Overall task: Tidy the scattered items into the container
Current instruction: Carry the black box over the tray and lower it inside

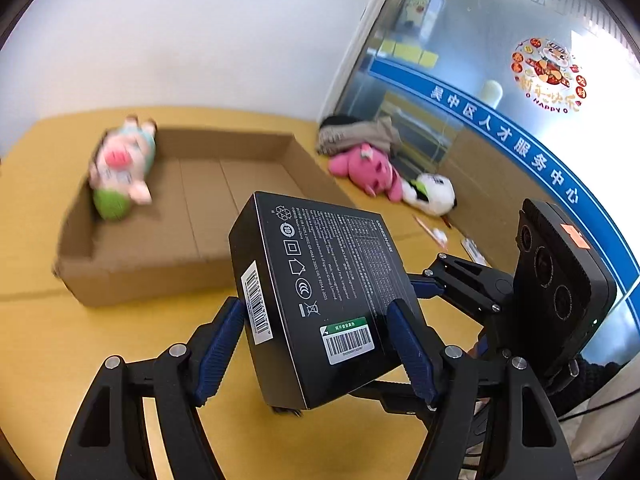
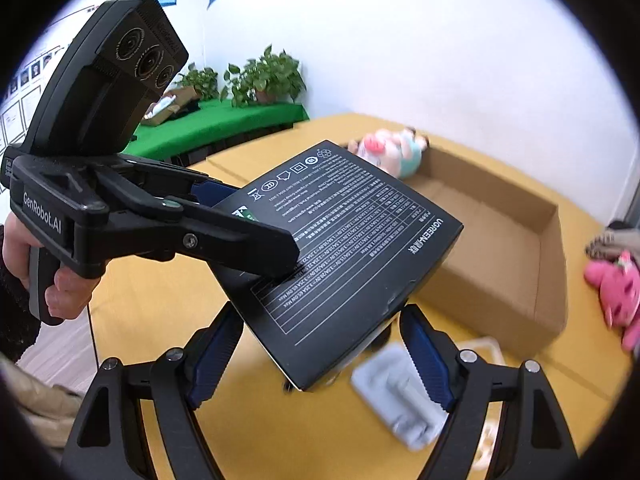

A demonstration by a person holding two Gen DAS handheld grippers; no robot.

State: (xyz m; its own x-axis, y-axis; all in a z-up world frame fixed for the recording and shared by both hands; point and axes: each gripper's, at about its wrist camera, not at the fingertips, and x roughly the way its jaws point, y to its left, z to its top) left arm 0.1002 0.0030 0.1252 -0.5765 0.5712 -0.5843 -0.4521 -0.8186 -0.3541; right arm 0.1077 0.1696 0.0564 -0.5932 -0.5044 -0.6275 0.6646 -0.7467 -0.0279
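The left tool [image 1: 320,344] pinches a black box [image 1: 320,300] between its two blue pads, one pad on each long side, so the box hangs tilted above the yellow tabletop [image 1: 60,340] with its printed face and barcode stickers turned up. Seen from the right wrist, the same black box [image 2: 348,248] juts out of the left tool [image 2: 248,236], which a hand [image 2: 24,256] holds by its grip at the left edge.

The right tool [image 2: 320,356] sits beneath the box with its fingers spread apart; the box corner hangs between them, but whether they touch it cannot be told. Under that tool, a pale grey moulded tray [image 2: 400,392] lies blurred on the tabletop.

Beyond the box stands an open, shallow cardboard box [image 1: 192,216]. A pig plush toy [image 1: 124,164] in a teal outfit lies against its far left corner, leaning over the wall. To the right of the cardboard box, outside it, a pink plush toy [image 1: 368,168] lies on the tabletop, touching a white plush toy [image 1: 432,192] and near a heap of cloth [image 1: 360,132] by the glass partition [image 1: 480,40].
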